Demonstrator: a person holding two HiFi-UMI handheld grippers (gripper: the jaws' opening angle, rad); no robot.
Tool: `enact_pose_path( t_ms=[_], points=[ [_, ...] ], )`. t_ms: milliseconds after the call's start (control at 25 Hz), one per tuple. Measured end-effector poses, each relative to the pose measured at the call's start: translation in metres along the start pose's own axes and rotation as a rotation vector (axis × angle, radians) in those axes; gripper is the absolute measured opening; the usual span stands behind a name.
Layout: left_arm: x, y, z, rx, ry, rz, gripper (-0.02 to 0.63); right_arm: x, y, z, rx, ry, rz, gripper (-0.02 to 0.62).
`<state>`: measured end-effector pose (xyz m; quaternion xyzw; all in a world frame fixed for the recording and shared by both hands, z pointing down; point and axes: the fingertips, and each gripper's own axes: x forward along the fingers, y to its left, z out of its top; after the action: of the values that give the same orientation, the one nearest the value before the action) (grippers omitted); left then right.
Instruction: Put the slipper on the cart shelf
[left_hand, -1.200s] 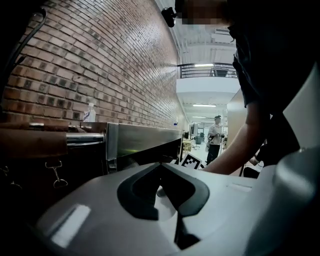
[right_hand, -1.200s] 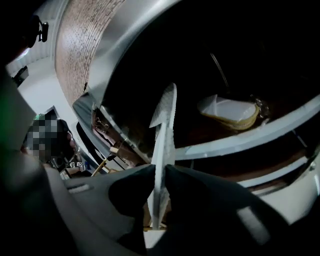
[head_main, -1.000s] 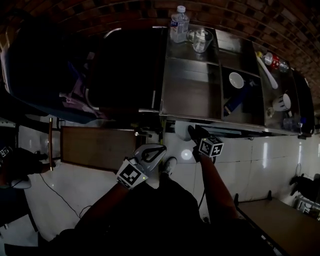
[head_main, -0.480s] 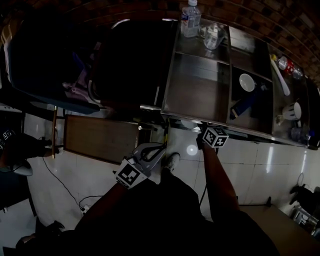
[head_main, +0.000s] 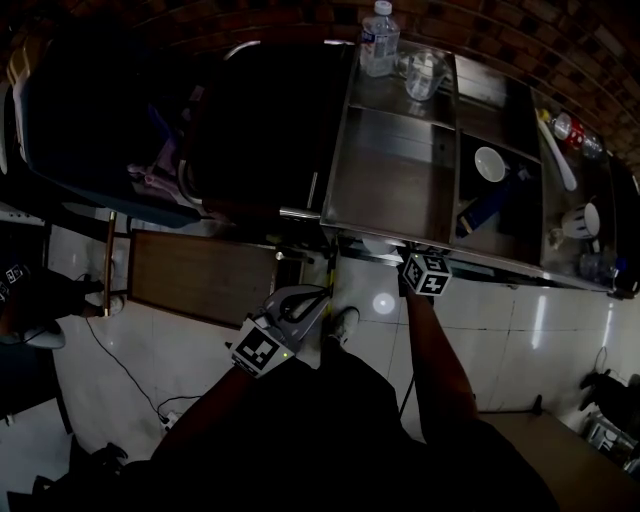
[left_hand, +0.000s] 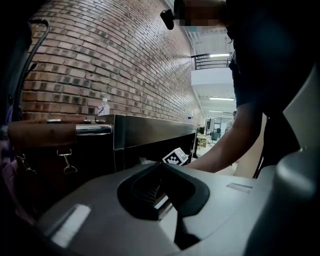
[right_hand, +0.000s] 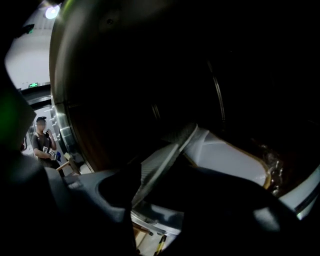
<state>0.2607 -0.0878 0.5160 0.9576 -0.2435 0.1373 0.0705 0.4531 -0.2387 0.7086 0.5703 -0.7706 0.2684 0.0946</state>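
My right gripper (head_main: 415, 262) reaches under the front edge of the steel cart (head_main: 345, 170), so its fingers are hidden in the head view. In the right gripper view a pale slipper (right_hand: 220, 155) with a ribbed sole lies in the dark shelf space between the jaws. That gripper (right_hand: 165, 185) is opening, and its jaws stand apart from the slipper. My left gripper (head_main: 293, 316) hangs lower left of the cart, shut on a second grey slipper (head_main: 303, 303). This slipper (left_hand: 165, 205) fills the lower part of the left gripper view and hides the jaws.
On the cart top stand a water bottle (head_main: 379, 40), a glass jug (head_main: 424, 72), a white bowl (head_main: 491, 163) and a cup (head_main: 580, 220). A dark trolley (head_main: 100, 110) and a wooden board (head_main: 200, 285) lie left. A person (right_hand: 44, 142) stands far off.
My right gripper has pushed forward under the cart's edge, and the slipper it carried has gone out of the head view. The left gripper holds its place.
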Motion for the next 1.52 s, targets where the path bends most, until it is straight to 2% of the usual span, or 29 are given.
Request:
enact_pose_path(
  t_ms=[200, 320, 520, 840, 1040, 1160, 1280, 1400, 1520],
  points=[
    [-0.005, 0.001, -0.002, 0.01, -0.002, 0.011, 0.005, -0.015, 0.009, 0.009, -0.062, -0.036, -0.008, 0.248],
    [-0.011, 0.002, 0.006, -0.039, -0.021, 0.031, 0.005, -0.033, 0.016, 0.015, -0.084, -0.062, -0.013, 0.247],
    [-0.031, 0.0, 0.002, -0.03, -0.029, 0.043, 0.005, -0.076, 0.052, 0.009, -0.121, -0.077, 0.047, 0.247],
    [-0.073, -0.009, -0.002, -0.066, -0.04, 0.078, 0.003, -0.136, 0.154, 0.021, -0.225, -0.117, 0.297, 0.244],
    [-0.097, -0.013, -0.002, -0.07, -0.057, 0.106, 0.003, -0.154, 0.223, 0.031, -0.203, -0.136, 0.458, 0.232],
    [-0.116, -0.008, 0.004, -0.102, -0.055, 0.129, 0.003, -0.158, 0.269, 0.032, -0.2, -0.14, 0.563, 0.204],
    [-0.141, 0.002, -0.003, -0.085, -0.049, 0.147, 0.003, -0.161, 0.315, 0.034, -0.206, -0.12, 0.634, 0.155],
    [-0.167, 0.015, -0.013, -0.074, -0.05, 0.158, 0.003, -0.159, 0.351, 0.029, -0.221, -0.118, 0.68, 0.091],
    [-0.195, 0.033, -0.014, -0.092, -0.07, 0.157, 0.003, -0.155, 0.385, 0.027, -0.254, -0.144, 0.691, 0.017]
  ],
)
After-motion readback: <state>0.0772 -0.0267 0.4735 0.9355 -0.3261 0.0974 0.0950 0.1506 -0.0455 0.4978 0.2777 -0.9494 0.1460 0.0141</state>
